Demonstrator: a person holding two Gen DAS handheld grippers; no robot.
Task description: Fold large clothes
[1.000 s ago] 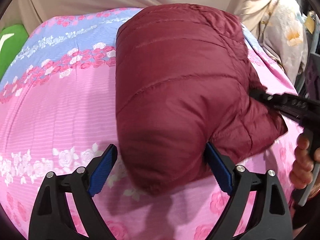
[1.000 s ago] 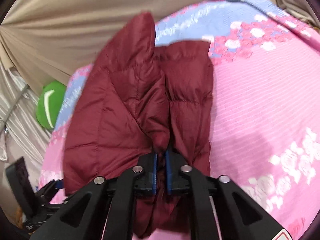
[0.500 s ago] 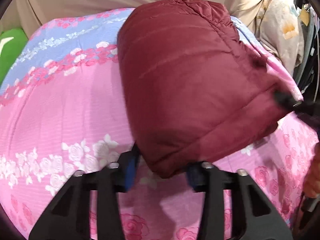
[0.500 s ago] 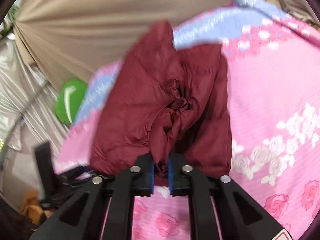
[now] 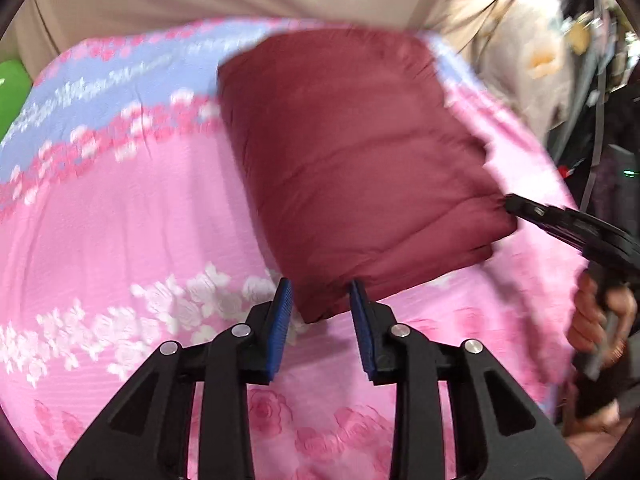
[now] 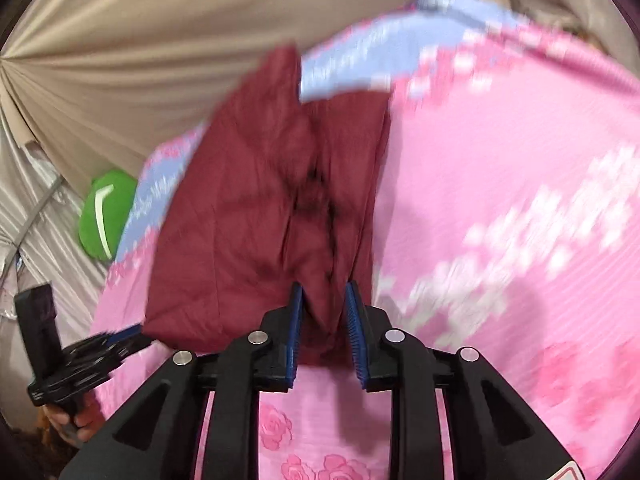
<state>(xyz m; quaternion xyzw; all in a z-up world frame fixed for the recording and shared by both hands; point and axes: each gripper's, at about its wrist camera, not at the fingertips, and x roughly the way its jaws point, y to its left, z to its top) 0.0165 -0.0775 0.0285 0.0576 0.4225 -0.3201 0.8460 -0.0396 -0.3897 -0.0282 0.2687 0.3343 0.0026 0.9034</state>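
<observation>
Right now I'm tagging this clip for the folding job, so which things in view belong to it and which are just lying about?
Belongs to the job:
- maroon puffer jacket, folded into a bundle
- left claw, jaws parted around the jacket's near corner
- right claw, jaws parted around a jacket fold
- pink floral bedsheet, the folding surface

Just lying about:
- green cushion
- beige curtain

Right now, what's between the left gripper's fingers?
A corner of the maroon jacket sits between the left gripper fingers, pads parted around it; seen in the left wrist view, over the pink floral sheet.

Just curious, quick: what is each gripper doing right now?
Left gripper: partly open around a corner of the maroon jacket.
Right gripper: partly open around the jacket's edge.
</observation>
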